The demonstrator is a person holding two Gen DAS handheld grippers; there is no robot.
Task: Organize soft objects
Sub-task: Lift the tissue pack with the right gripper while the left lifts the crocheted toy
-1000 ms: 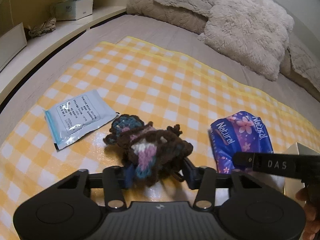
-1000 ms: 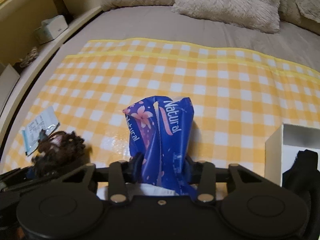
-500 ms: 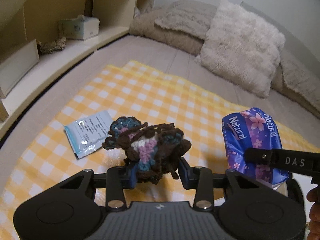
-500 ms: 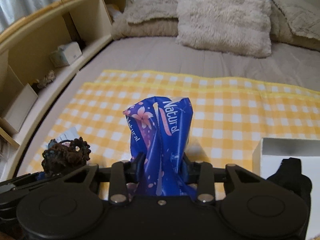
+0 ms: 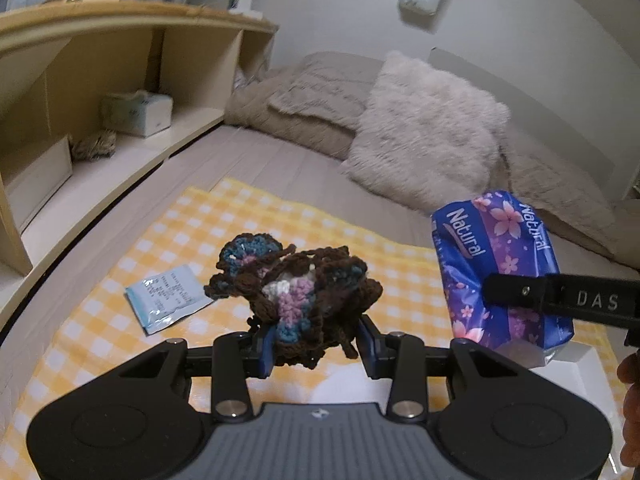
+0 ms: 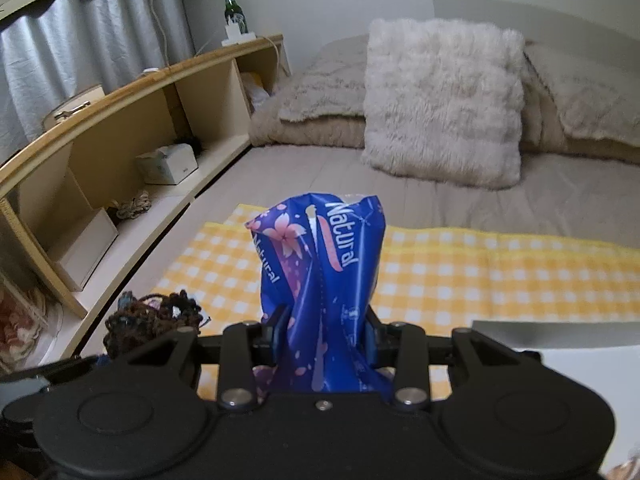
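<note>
Left gripper [image 5: 314, 340]: you have it clenched on the crochet piece [image 5: 294, 296], lifted above the checkered cloth [image 5: 280, 224].
Right gripper [image 6: 322, 334]: you grasp the blue pack [image 6: 320, 280] with it, also in the air.
Cloth: a light-blue sachet [image 5: 168, 298] lies flat on it.
White box [image 6: 580, 360]: near your right gripper.

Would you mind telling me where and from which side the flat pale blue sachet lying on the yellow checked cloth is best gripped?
The flat pale blue sachet lies flush on the yellow checked cloth, so I would probably pinch a sealed edge. Its near right corner looks easiest: come in low from the right, one finger sliding under it. Both tongs are full now.
</note>
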